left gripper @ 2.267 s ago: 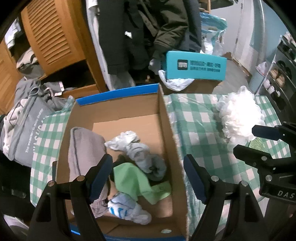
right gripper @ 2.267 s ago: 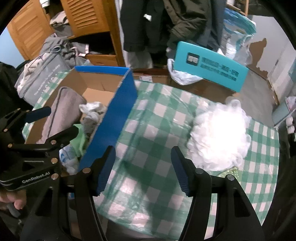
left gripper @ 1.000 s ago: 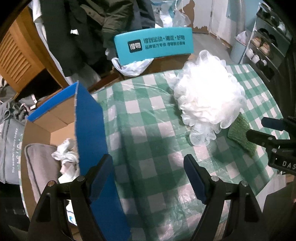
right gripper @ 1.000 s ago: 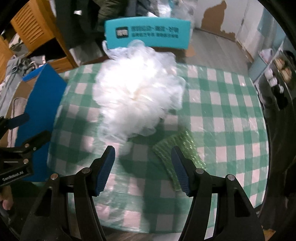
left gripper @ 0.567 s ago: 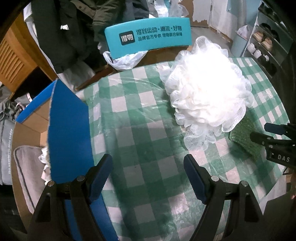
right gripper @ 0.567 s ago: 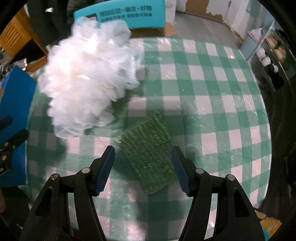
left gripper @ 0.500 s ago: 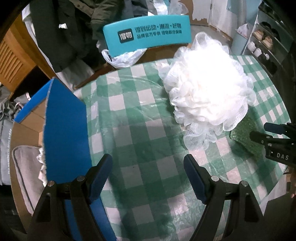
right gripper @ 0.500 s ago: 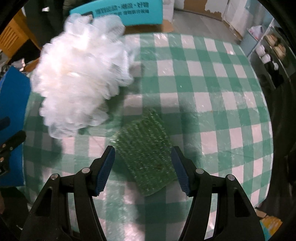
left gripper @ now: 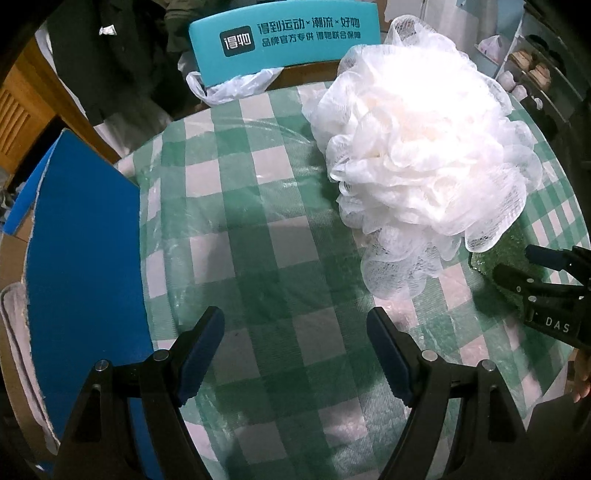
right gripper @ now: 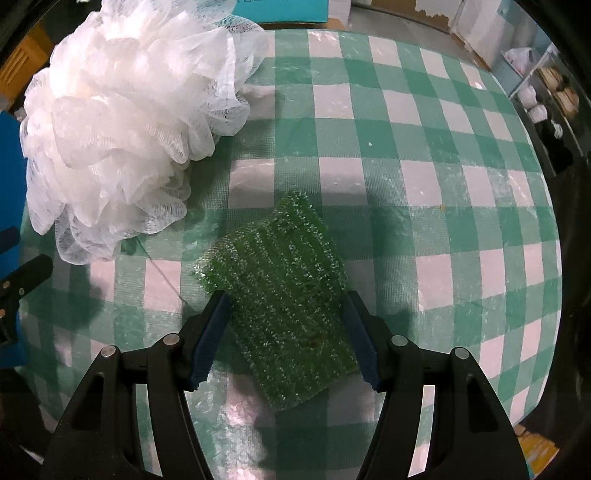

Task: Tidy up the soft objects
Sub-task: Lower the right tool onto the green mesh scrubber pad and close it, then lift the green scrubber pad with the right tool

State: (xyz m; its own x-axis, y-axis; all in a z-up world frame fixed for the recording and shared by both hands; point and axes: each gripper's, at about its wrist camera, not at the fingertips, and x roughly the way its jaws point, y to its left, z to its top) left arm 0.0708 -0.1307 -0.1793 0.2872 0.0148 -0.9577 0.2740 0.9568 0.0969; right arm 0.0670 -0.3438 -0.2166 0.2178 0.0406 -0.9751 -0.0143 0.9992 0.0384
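A big white mesh bath pouf point(left gripper: 424, 147) lies on the green checked tablecloth point(left gripper: 266, 229); it also shows in the right wrist view point(right gripper: 125, 136). A green scrubbing pad point(right gripper: 284, 295) lies flat just right of it, partly hidden behind the pouf in the left wrist view point(left gripper: 506, 247). My right gripper point(right gripper: 284, 332) is open, its fingers straddling the pad's near half just above the cloth. My left gripper point(left gripper: 295, 354) is open and empty over bare cloth, near-left of the pouf. The cardboard box's blue flap point(left gripper: 81, 266) stands at the left.
A teal chair back point(left gripper: 284, 33) and a white plastic bag point(left gripper: 232, 85) are beyond the table's far edge. Dark coats point(left gripper: 110, 55) hang at the back left. A grey cloth point(left gripper: 11, 325) shows in the box. Shelves point(right gripper: 546, 99) stand to the right.
Both grippers moved right, away from the box. The right gripper came down over the green pad, which now lies between its open fingers. The left gripper drew closer to the pouf.
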